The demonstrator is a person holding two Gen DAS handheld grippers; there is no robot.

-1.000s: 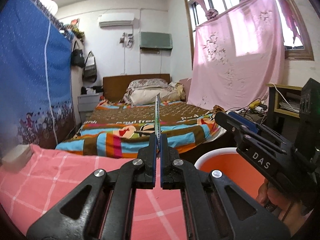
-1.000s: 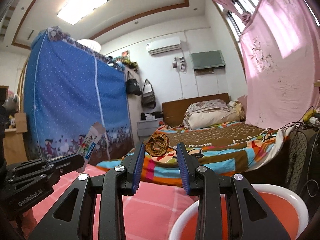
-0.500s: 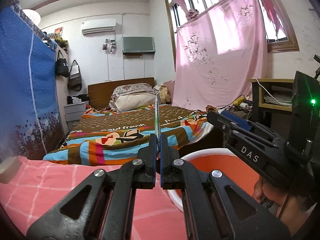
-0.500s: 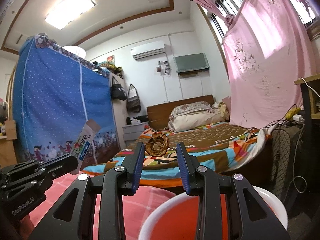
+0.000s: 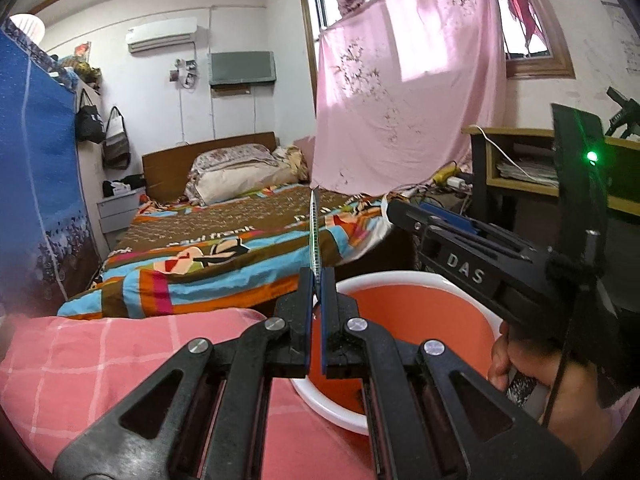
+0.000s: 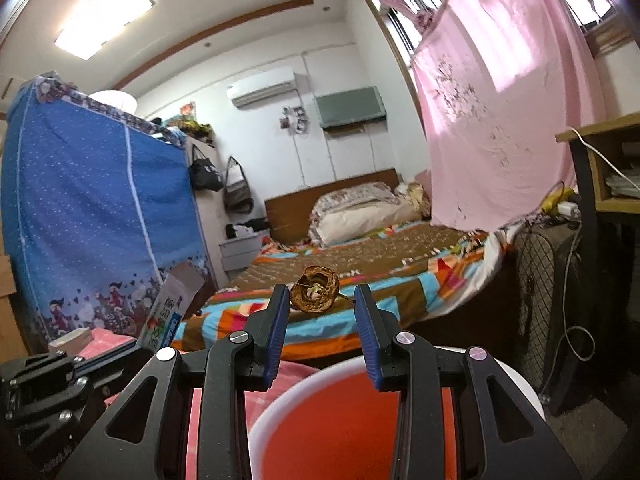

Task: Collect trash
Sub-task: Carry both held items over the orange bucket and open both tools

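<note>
My left gripper (image 5: 316, 280) is shut on a flat empty carton (image 5: 314, 236), seen edge-on here and from the side in the right wrist view (image 6: 170, 308). It hangs at the near rim of an orange bin with a white rim (image 5: 404, 308). My right gripper (image 6: 322, 300) is shut on a brown dried fruit husk (image 6: 315, 295), held above the same bin (image 6: 360, 420). The right gripper also shows in the left wrist view (image 5: 460, 248) over the bin's right side.
The bin stands beside a table with a pink checked cloth (image 5: 100, 360). A bed with a striped quilt (image 5: 224, 248) lies behind. A blue wardrobe cover (image 6: 100, 220) is left, a pink curtain (image 5: 408, 112) and a desk (image 5: 520, 168) right.
Both grippers have moved right and forward, from over the pink cloth to over the bin. Each still holds its piece of trash.
</note>
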